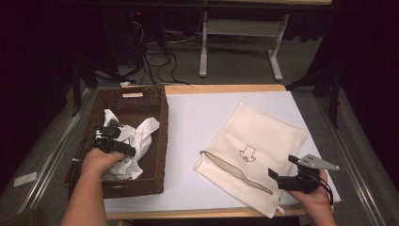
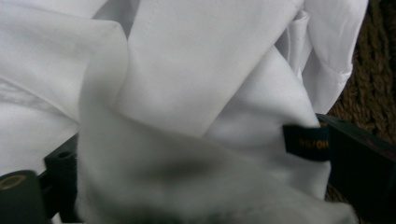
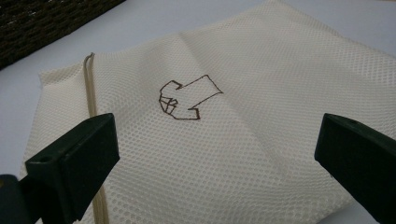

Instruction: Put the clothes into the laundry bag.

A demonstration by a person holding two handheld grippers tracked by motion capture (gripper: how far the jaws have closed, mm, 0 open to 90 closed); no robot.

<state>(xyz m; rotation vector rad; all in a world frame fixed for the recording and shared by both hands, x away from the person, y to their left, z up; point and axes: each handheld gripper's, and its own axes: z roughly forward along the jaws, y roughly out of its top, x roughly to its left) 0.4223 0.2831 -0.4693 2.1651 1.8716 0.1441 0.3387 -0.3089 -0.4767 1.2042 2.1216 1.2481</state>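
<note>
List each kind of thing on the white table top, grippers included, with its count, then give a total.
Wicker basket: 1
White garment in the basket: 1
Cream mesh bag: 1
Grippers: 2, left gripper and right gripper
Total: 5

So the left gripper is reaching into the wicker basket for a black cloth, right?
Not quite: the cloth is white, not black, as the left gripper view shows. The rest holds: the left gripper is reaching into the wicker basket for it.
</note>
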